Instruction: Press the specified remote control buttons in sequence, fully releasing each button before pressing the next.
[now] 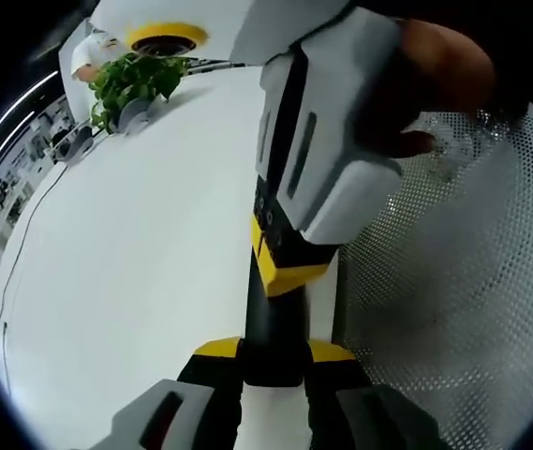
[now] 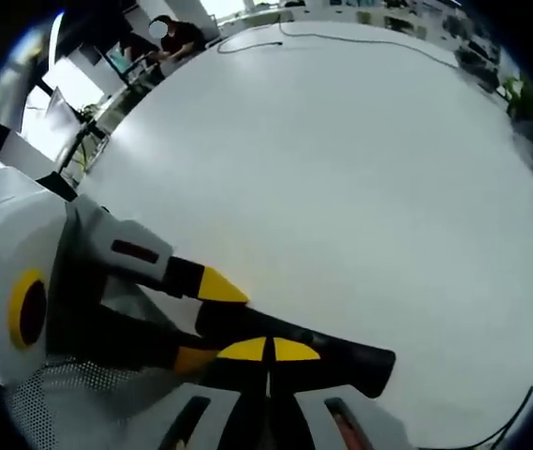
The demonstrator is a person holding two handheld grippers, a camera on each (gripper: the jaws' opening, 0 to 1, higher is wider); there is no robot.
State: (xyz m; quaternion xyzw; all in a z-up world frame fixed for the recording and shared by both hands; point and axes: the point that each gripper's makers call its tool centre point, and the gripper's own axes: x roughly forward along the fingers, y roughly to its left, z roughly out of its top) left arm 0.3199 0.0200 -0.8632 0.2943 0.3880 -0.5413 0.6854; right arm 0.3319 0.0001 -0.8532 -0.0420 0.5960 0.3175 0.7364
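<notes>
Gripping the black remote, left hand-held gripper; right hand-held gripper closed.

Both cameras are hovering close over the white tabletop, each looking across it and sharing the black remote.

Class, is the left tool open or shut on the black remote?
Shut: the left tool has its yellow tips pressed against both sides of the black remote.

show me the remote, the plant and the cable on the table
remote (image 1: 271,319), left gripper view, its dark body
plant (image 1: 135,82), left gripper view, its leaves
cable (image 2: 341,39), right gripper view, its far stretch
</notes>
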